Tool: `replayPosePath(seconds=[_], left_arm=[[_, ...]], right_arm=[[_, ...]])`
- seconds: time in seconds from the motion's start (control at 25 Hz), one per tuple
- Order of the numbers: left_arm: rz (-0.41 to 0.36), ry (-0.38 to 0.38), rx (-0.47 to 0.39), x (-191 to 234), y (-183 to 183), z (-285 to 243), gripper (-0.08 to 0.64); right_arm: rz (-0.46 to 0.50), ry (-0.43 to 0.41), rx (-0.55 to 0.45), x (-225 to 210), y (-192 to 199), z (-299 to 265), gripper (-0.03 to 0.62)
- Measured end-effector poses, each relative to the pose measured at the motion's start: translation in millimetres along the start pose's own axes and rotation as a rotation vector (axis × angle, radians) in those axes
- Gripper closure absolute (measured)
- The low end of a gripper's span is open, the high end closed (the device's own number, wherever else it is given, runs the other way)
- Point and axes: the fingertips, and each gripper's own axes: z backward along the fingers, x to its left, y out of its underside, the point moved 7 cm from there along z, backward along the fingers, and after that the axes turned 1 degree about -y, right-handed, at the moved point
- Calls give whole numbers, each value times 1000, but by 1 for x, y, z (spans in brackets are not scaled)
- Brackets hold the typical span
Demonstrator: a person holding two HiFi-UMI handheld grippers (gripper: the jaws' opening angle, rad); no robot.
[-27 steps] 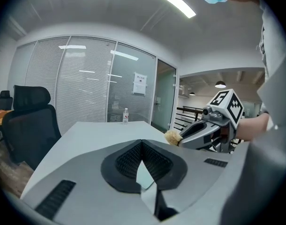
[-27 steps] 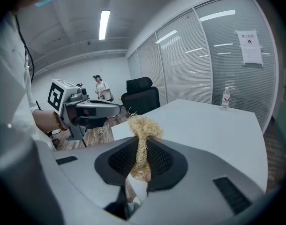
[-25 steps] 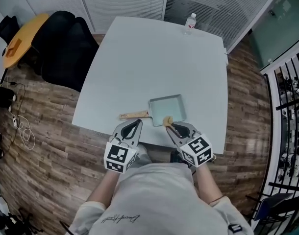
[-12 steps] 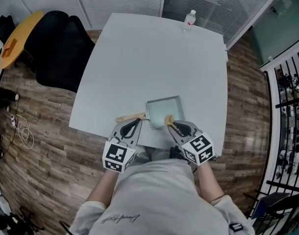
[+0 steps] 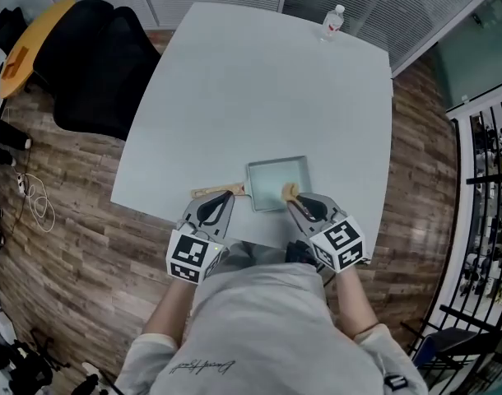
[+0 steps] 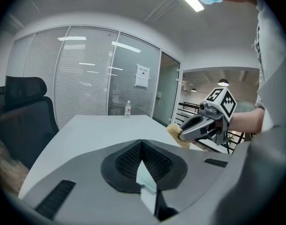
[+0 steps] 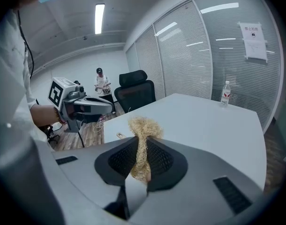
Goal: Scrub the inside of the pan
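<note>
Square pale-green metal pan (image 5: 277, 178) with a light wooden handle (image 5: 216, 191) lies on the pale grey surface (image 5: 251, 89), near its front edge. Right gripper (image 5: 299, 202) pinches a tan fibrous scrubbing pad (image 5: 290, 191), held at the pan's near right corner; can't tell if it touches. Left gripper (image 5: 223, 201) is pressed together with nothing between, its tip just beside the handle.

Square pale-green pan (image 5: 276, 181), wooden handle (image 5: 208, 192) leftward, lies flat; tan fibrous scrubber (image 5: 290, 192) over its near-right corner.
</note>
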Motion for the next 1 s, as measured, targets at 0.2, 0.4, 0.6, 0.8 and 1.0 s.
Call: replayPosePath(seconds=[0.2, 0.4, 0.6, 0.8, 1.0], left_arm=[[-17, 1, 36, 12, 8, -6, 549], [-59, 11, 90, 15, 17, -13, 549], [-150, 28, 147, 13, 30, -18, 549], [-215, 66, 230, 17, 45, -25, 548], [-318, 128, 339, 21, 62, -37, 548]], right_arm=[[10, 4, 32, -12, 6, -9, 526], [36, -15, 58, -20, 9, -20, 526], [68, -37, 85, -18, 13, -30, 526], [85, -56, 107, -18, 19, -38, 526], [104, -74, 138, -21, 24, -42, 526]])
